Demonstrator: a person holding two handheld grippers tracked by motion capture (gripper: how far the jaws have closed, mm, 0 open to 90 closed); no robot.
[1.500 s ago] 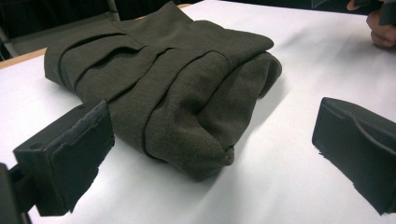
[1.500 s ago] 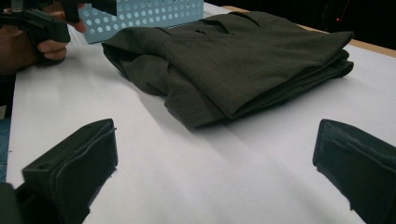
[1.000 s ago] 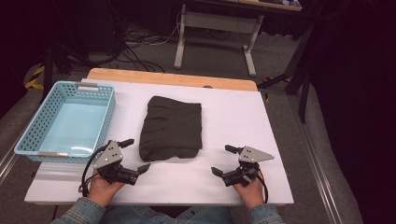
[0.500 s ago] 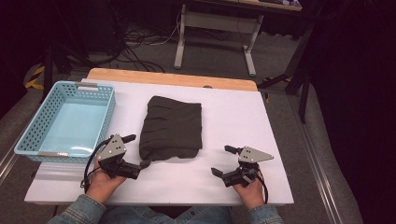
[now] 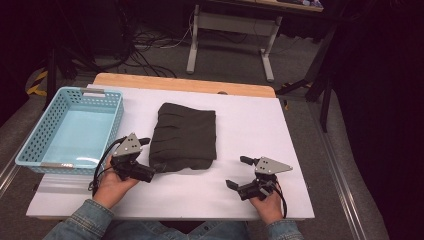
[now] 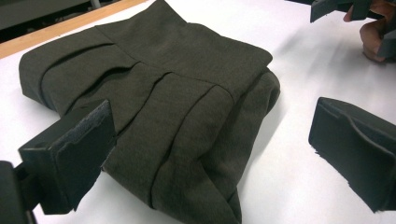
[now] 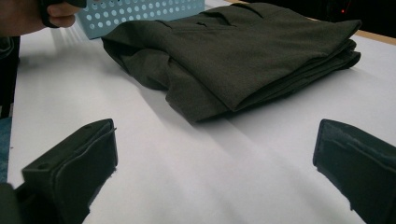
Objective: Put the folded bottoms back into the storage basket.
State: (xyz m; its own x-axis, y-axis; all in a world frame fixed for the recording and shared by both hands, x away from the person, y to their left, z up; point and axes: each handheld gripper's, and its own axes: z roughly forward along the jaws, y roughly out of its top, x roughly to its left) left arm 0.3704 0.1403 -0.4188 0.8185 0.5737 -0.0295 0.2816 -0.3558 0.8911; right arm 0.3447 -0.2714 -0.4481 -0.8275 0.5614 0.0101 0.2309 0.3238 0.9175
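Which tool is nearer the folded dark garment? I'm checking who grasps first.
Left. The left tool sits at the folded dark garment's near left corner, jaws open around its edge. The right tool rests apart on the white table, off its near right.

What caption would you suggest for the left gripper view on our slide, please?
Open left tongs straddling the near corner of a folded dark garment on the white table.

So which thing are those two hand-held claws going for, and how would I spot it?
Start at the white table; a light blue basket stands at its left edge. Just right of the basket, about mid-table, lies a folded dark cloth, with the open left gripper at its near corner. It is the only soft, pleated, dark grey item lying there.
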